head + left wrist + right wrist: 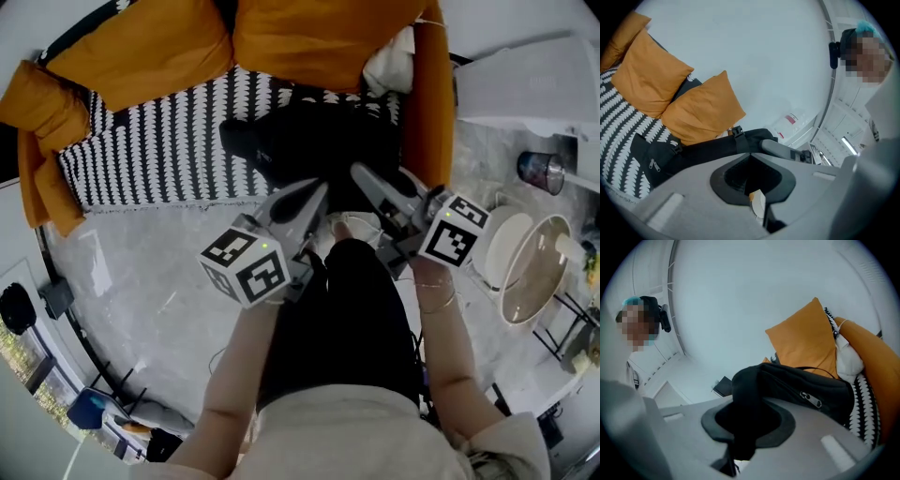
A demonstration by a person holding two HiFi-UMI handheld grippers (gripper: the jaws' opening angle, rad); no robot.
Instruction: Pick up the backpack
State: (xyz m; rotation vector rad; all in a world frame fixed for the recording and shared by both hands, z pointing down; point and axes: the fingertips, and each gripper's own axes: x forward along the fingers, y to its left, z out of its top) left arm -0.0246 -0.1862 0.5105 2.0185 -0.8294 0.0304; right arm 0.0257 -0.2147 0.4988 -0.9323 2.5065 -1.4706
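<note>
Lift step, by my reading: left fingers (751,159) and right fingers (745,413) are each clamped shut on a strap of the backpack (314,141), so next raise both evenly clear of the sofa (159,141).

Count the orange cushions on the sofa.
4. The left back cushion and right back cushion sit side by side at the top; the left arm cushion and right arm cushion run down the sofa's ends. Others may lie out of view.
</note>
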